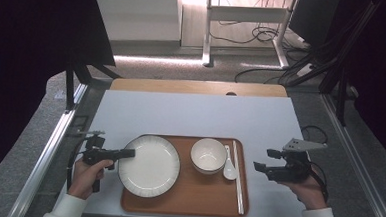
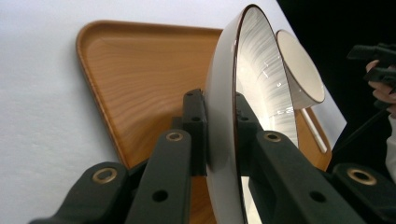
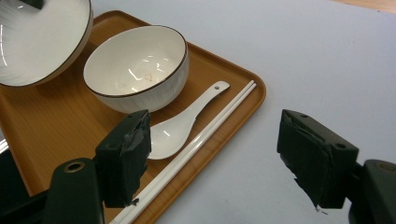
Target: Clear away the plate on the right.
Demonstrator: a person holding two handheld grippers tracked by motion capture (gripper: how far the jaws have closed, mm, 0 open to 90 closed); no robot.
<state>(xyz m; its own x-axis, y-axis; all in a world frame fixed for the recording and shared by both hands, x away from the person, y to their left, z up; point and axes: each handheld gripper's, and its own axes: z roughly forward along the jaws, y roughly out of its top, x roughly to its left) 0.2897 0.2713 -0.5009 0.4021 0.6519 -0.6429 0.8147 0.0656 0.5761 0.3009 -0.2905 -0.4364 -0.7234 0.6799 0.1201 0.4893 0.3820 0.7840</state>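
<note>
Clearly clamped by the left gripper (image 1: 128, 153) on its left rim: white ribbed plate (image 1: 149, 165), one jaw above and one below the edge, as seen edge-on in the left gripper view (image 2: 219, 140). Sits at the left half of the wooden tray (image 1: 196, 199), apparently tipped up a little at the gripped side, though hard to tell from above whether the far edge touches the tray. Extends rightward from the left gripper's jaws toward the bowl (image 1: 208, 156), so any lift or set-down probably turns on keeping that right edge apart from the bowl just beside it. Left hand (image 1: 85, 175) plainly the nearer one; right gripper (image 1: 261, 159) held off the tray's right edge above the grey tabletop (image 1: 195, 116), jaws spread wide with nothing between them in the right gripper view (image 3: 215, 158). Lying right of the bowl, parallel with the tray's right side: spoon (image 1: 229, 168) and chopsticks (image 1: 237, 176), long axes running away from the person. Counted: one plate, one bowl, one spoon, one pair of chopsticks, one tray, two grippers.
</note>
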